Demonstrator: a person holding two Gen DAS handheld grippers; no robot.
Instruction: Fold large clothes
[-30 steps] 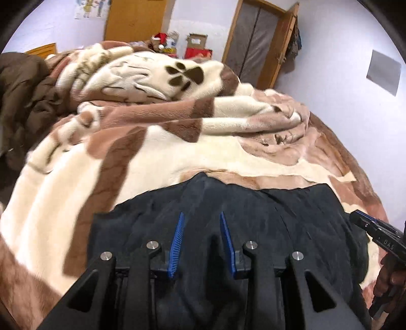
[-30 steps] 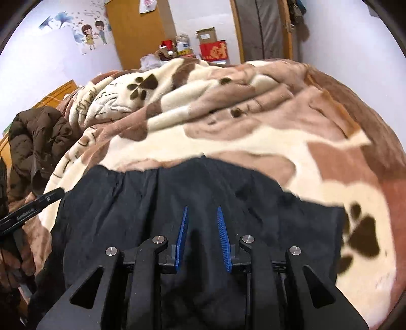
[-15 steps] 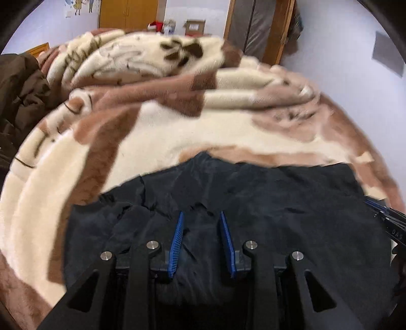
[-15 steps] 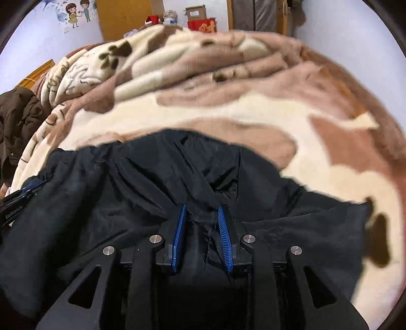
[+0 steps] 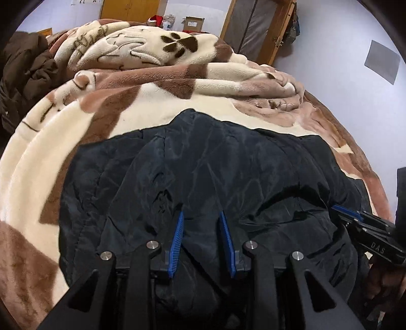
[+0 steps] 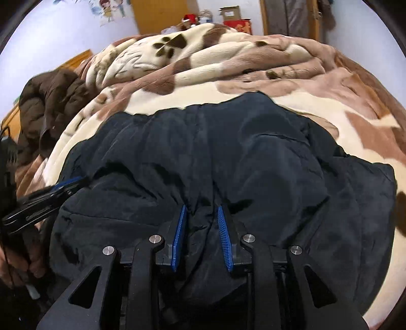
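A large black jacket [image 5: 228, 165] lies spread on a cream and brown paw-print blanket [image 5: 152, 101]. My left gripper [image 5: 201, 212] is shut on a fold of its near edge, with dark cloth pinched between the blue pads. The right gripper [image 5: 355, 219] shows at the right edge of this view, low against the same edge. In the right wrist view the jacket [image 6: 228, 147] fills the middle. My right gripper [image 6: 201, 207] is shut on a bunched ridge of black cloth. The left gripper [image 6: 71, 182] enters from the left, held by a hand [image 6: 15, 261].
A brown puffy coat [image 6: 50, 106] is heaped at the bed's left side. The blanket is rumpled into a high pile [image 6: 215, 50] at the far end. Beyond it are boxes [image 6: 236, 17], a wooden door [image 5: 256, 28] and pale walls.
Both grippers have moved forward and down over the bed, carrying the jacket's edge with them. The jacket now fills more of both views and bulges in front of the fingers.
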